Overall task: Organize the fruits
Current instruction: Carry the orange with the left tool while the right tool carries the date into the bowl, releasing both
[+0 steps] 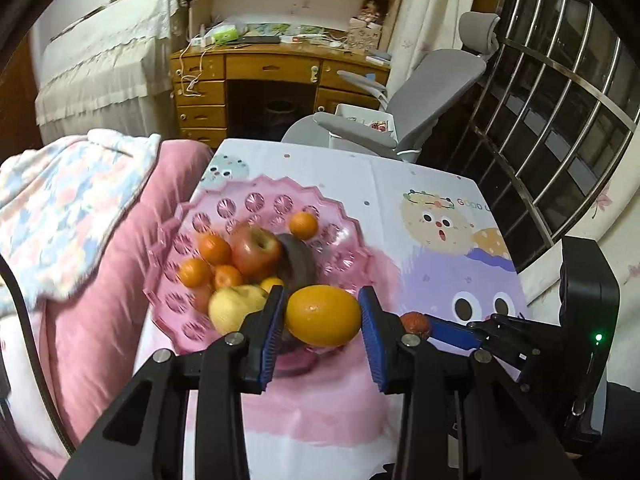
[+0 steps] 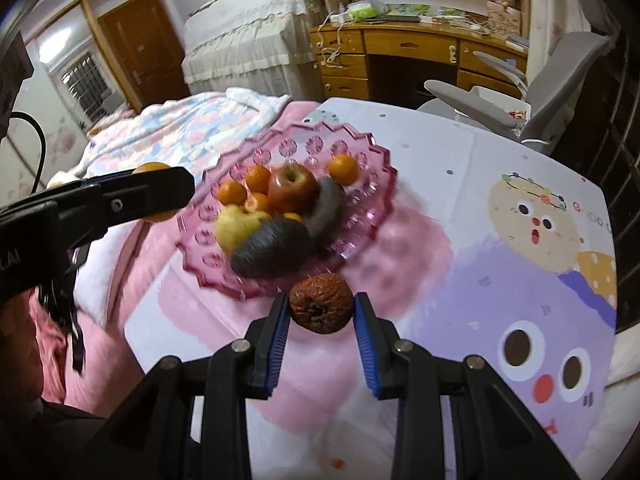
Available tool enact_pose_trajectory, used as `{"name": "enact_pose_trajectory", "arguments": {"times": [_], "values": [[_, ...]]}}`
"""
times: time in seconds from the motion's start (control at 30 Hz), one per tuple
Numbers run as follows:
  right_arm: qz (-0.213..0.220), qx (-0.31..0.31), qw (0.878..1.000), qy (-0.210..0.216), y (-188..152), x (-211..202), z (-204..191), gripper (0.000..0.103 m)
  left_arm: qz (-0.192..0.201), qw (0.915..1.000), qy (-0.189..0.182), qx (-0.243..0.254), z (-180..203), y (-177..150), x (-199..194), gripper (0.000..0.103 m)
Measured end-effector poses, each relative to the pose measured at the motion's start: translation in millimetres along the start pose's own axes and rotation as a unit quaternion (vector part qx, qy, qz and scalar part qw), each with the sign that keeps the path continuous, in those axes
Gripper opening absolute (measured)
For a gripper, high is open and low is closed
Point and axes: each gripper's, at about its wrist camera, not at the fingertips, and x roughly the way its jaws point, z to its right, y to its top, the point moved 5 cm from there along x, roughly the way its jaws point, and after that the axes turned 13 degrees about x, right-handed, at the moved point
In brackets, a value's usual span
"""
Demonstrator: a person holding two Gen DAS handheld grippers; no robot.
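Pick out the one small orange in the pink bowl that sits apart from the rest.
It is the small orange at the far right of the pink bowl, beyond the red apple. The others cluster left of the apple.

We log the bowl (image 1: 256, 196) on the table (image 1: 420, 184), toward its 9 o'clock edge, with the bed (image 1: 104, 248) beyond that edge. In the bowl: apple (image 1: 256, 250) at centre, pear (image 1: 234, 306) at 7 o'clock of it, one small citrus (image 1: 304, 225) at 1 o'clock. Chair (image 1: 432, 88) and desk (image 1: 276, 68) stand past the table at 12 o'clock. Left gripper (image 1: 323, 310) sits at the bowl's 5 o'clock rim, right gripper (image 2: 321, 309) at 3 o'clock of the left.
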Motion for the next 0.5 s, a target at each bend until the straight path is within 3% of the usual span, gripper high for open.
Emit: {"name": "enact_pose_trajectory", "arguments": {"times": [0.2,0.5], "values": [[0.042,0.046,0.998,-0.008,18.0,15.8,-23.8,0.033,-0.003,0.9992,-0.014,0.037,-38.3,6.9,9.5,0.036],[0.058,0.117,0.991,-0.007,36.1,50.6,-31.2,0.033,-0.028,0.9976,-0.038,0.050,-73.8,9.9,37.6,0.036]]}}
